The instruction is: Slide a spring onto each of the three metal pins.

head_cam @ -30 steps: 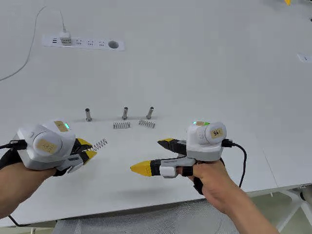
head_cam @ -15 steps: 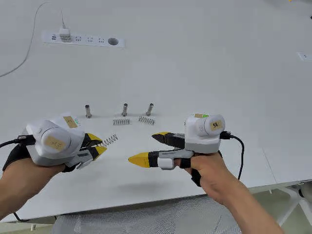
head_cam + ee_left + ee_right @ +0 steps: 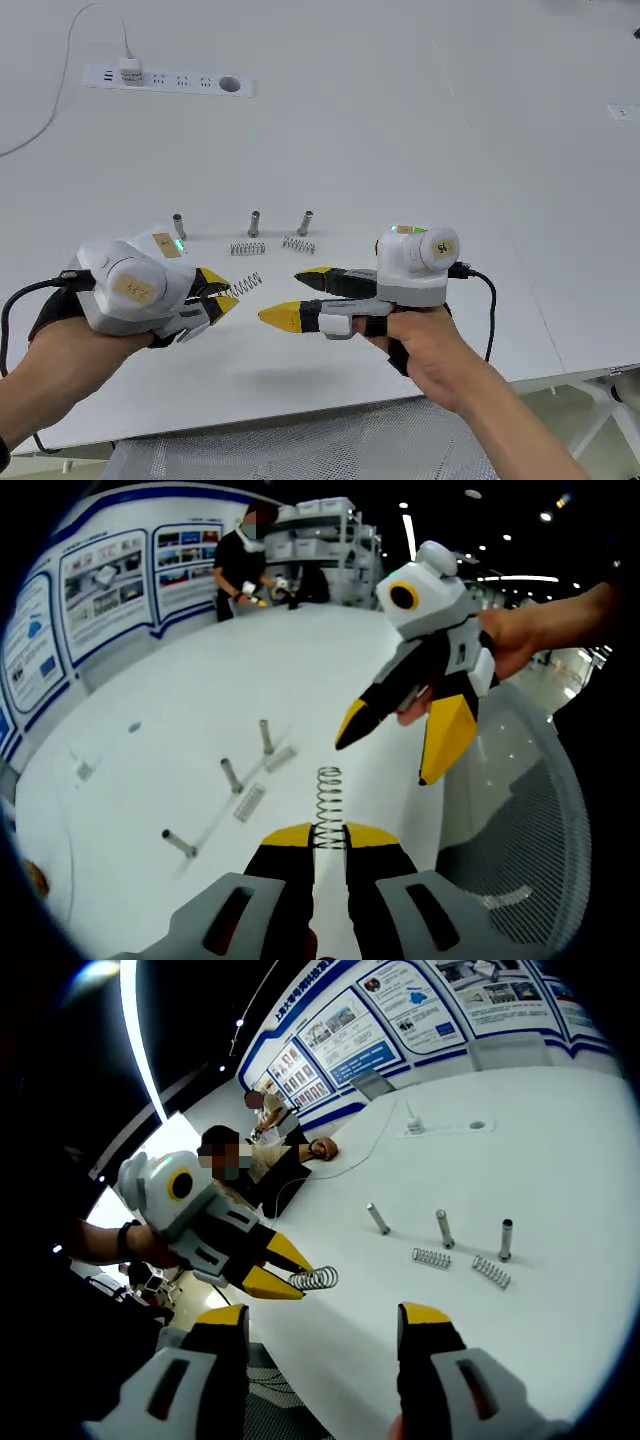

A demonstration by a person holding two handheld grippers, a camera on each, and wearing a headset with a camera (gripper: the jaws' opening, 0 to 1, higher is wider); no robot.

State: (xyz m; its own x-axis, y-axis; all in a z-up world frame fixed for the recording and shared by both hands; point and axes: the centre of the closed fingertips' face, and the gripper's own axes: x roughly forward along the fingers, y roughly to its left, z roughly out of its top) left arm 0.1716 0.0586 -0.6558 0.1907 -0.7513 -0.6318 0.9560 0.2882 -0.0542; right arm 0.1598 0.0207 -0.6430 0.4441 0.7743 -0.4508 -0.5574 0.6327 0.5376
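Since the white workbench [image 3: 420,130] shows nothing assembled, call it spring one of three. Yellow-tipped right gripper [image 3: 280,298]: jaws wide, empty. Yellow-tipped left gripper [image 3: 222,292] clamps one end of a thin steel coil spring [image 3: 245,284], above the bench. Three upright metal pins [image 3: 254,223] bare; two loose springs [image 3: 248,248] beside them, seemingly not touching. Next: line bore onto a pin.
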